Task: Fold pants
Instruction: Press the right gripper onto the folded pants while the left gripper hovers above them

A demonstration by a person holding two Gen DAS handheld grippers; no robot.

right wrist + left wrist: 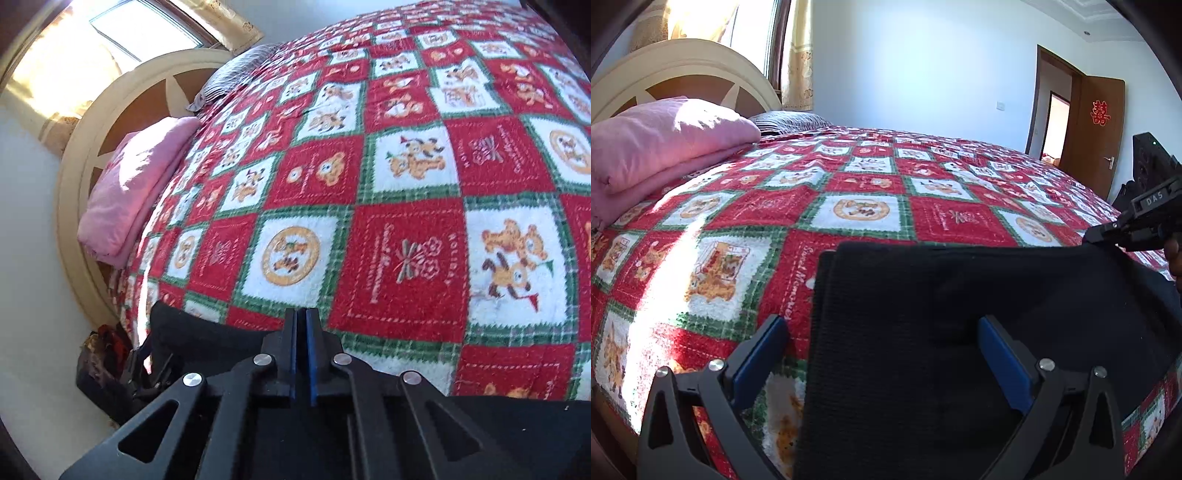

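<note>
Two grippers work at the near edge of a red checked blanket [871, 184], where the black pants [960, 314] lie folded. The left gripper [882, 354] is spread wide over the pants' left part. The right gripper [303, 332] is pinched together on the pants' far right corner.

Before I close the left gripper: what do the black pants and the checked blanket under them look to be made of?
The black pants look like a matte knit, maybe cotton or fleece: fine ribbing shows along the left edge and nothing shines. The checked blanket looks like plush fleece or terry, with a fuzzy nap over its printed squares. The fibre cannot be told for certain.
</note>
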